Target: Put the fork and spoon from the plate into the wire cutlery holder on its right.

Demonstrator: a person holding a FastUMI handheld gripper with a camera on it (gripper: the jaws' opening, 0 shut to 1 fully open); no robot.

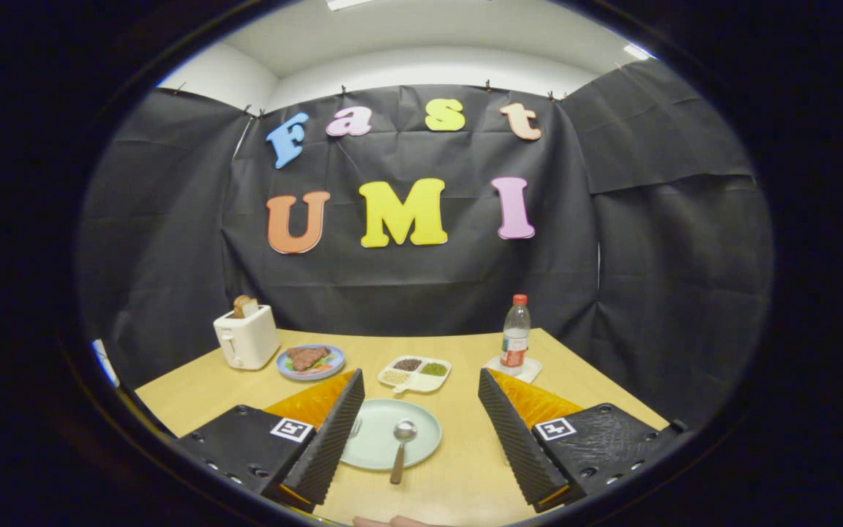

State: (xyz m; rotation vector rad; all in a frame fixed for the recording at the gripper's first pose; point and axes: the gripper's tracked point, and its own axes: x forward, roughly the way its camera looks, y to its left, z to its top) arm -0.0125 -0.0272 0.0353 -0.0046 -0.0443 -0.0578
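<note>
Pale green plate [381,439] on the table — spoon [401,446] across it, fork [355,427] tines at its left rim.

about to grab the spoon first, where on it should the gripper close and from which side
Probably the spoon handle, where it runs off the near rim of the plate over the table. Come from above, fingers either side of the handle. The bowl lies flat on the plate, offering little to pinch. The gripper is open, with the spoon between its fingers.

So on the light wooden desk [465,468], the pale green round plate [385,439] sits between the spread fingers [334,432], metal spoon [401,446] on it. Toward the back edge: white toaster [246,337] left, blue food plate [310,361], white divided dish [416,373], clear plastic bottle [515,333] right.
</note>
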